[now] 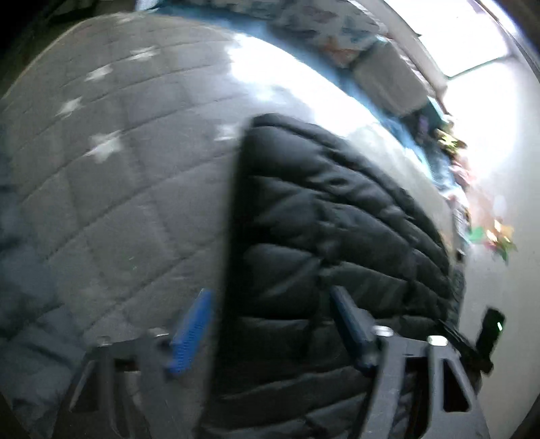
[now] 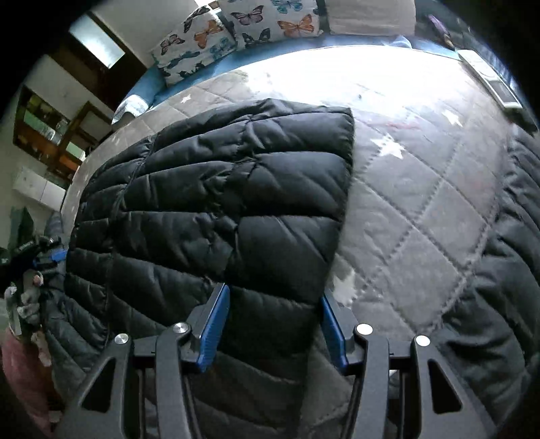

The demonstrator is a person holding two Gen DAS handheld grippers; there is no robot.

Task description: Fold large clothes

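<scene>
Left gripper [image 1: 270,324]: jaws partly open, blue pads apart, nothing pinched. It hangs over the left edge of the black puffer jacket [image 1: 337,219]; one pad sits over the grey quilt [image 1: 118,202], the other over the jacket. Contact with the fabric can't be judged, frame is motion-blurred

Right gripper [image 2: 273,324]: also partly open, holding nothing. Its pads straddle the near right corner of the jacket [image 2: 219,209], fabric seen between them but the pads aren't pressing on it

Jacket lies flat on the quilted bed cover, folded into a roughly rectangular block. Right edge [image 2: 347,189] runs straight, far right corner squared off. Left edge is straight too in the left wrist view

Room to move: open quilt [image 2: 422,202] with white stars to the right of the jacket and beyond its far edge. More dark quilted fabric [image 2: 499,270] lies at the far right of the bed. Butterfly pillows [image 2: 256,20] sit along the headboard side, well apart from the jacket. In the right wrist view the left gripper [image 2: 50,256] and the person's hand [image 2: 30,293] show at the jacket's left side
</scene>
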